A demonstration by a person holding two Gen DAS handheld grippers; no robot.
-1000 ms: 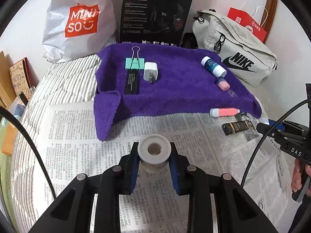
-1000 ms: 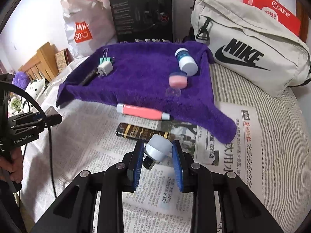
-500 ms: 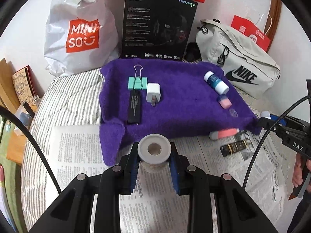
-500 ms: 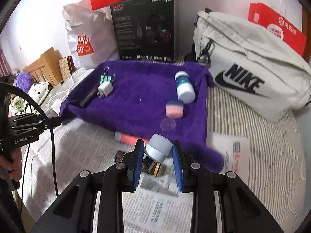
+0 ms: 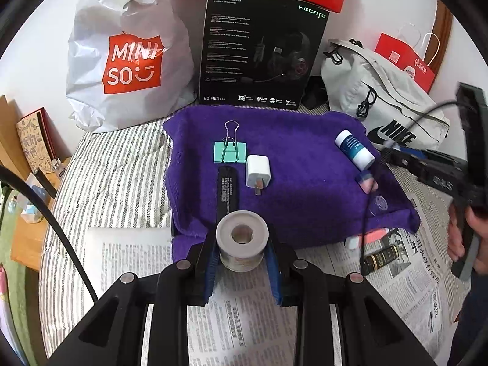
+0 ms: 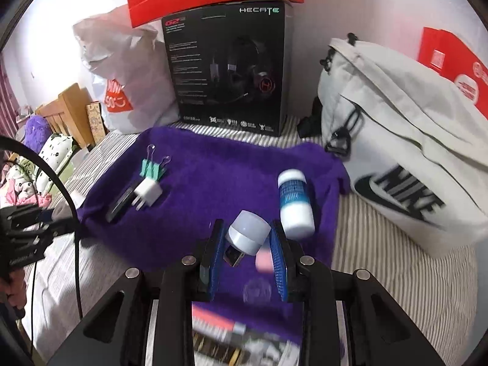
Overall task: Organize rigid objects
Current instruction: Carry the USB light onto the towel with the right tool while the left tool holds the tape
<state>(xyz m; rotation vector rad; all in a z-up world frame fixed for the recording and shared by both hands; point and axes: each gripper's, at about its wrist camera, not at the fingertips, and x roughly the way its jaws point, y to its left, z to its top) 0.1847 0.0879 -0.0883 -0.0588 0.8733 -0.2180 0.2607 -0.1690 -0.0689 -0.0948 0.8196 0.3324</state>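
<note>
My left gripper (image 5: 242, 248) is shut on a grey spool of solder wire (image 5: 242, 238), held above the near edge of the purple towel (image 5: 292, 167). My right gripper (image 6: 247, 241) is shut on a small white USB night light (image 6: 247, 235), over the towel's (image 6: 198, 183) near right part. On the towel lie a teal binder clip (image 5: 230, 151), a white charger plug (image 5: 258, 171), a black flat bar (image 5: 227, 193), a blue-and-white bottle (image 5: 354, 150) and a pink cap (image 5: 367, 184). A pink tube (image 5: 367, 238) and a dark tube (image 5: 381, 257) lie on newspaper.
A white Miniso bag (image 5: 128, 55), a black headset box (image 5: 259, 52) and a grey Nike bag (image 5: 384, 113) stand behind the towel. Newspaper (image 5: 244, 320) covers the striped bedding (image 5: 109, 183). A person's hand (image 5: 466, 238) holds the other gripper at the right.
Both grippers rose and moved forward toward the towel with their loads. The right one now hangs over the towel by the bottle; the left one reached the towel's near edge.
</note>
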